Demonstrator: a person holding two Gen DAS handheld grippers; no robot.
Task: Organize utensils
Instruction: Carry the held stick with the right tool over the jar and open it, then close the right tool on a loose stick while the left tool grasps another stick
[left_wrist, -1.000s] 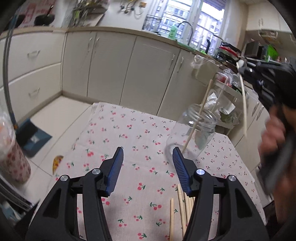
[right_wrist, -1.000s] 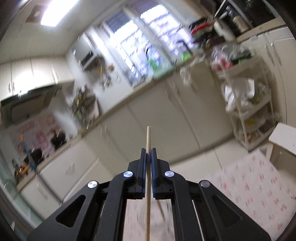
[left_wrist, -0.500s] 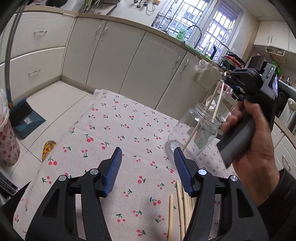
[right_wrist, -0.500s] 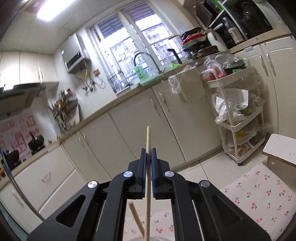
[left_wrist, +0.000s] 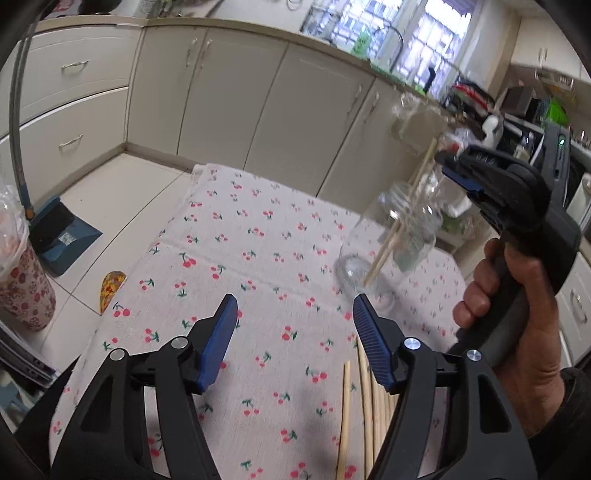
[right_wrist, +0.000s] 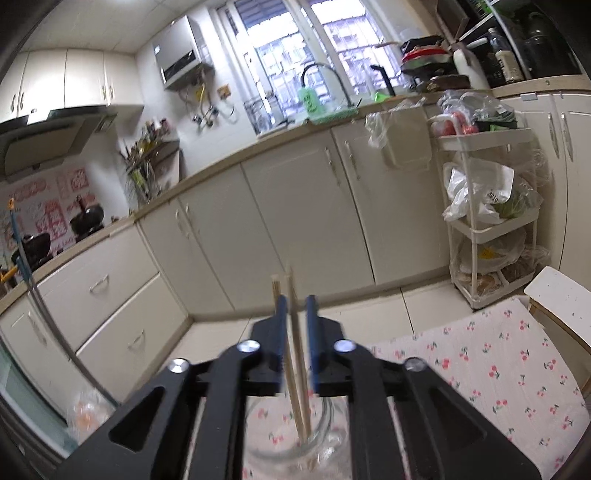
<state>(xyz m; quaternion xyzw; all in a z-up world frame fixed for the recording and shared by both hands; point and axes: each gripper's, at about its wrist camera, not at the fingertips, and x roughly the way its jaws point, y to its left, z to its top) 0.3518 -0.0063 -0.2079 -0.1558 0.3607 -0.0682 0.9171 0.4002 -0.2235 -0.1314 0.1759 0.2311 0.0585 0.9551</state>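
A clear glass jar (left_wrist: 391, 251) stands on the cherry-print tablecloth (left_wrist: 258, 258) with two wooden chopsticks (left_wrist: 391, 240) leaning inside it. My right gripper (right_wrist: 295, 314) is open just above the jar (right_wrist: 295, 443), and the two chopsticks (right_wrist: 295, 369) stand loose between its fingers. It also shows in the left wrist view (left_wrist: 461, 181), held by a hand. My left gripper (left_wrist: 293, 325) is open and empty, low over the cloth. Several loose chopsticks (left_wrist: 365, 402) lie on the cloth by its right finger.
Cream kitchen cabinets (left_wrist: 229, 96) run behind the table. A dustpan (left_wrist: 59, 229) and a patterned bin (left_wrist: 22, 284) stand on the floor at left. A white trolley (right_wrist: 487, 221) with bags and a white stool (right_wrist: 554, 295) stand at right.
My right gripper came down over the jar, opened and let go of the chopstick, which now stands in the jar beside the first one. My left gripper stayed open.
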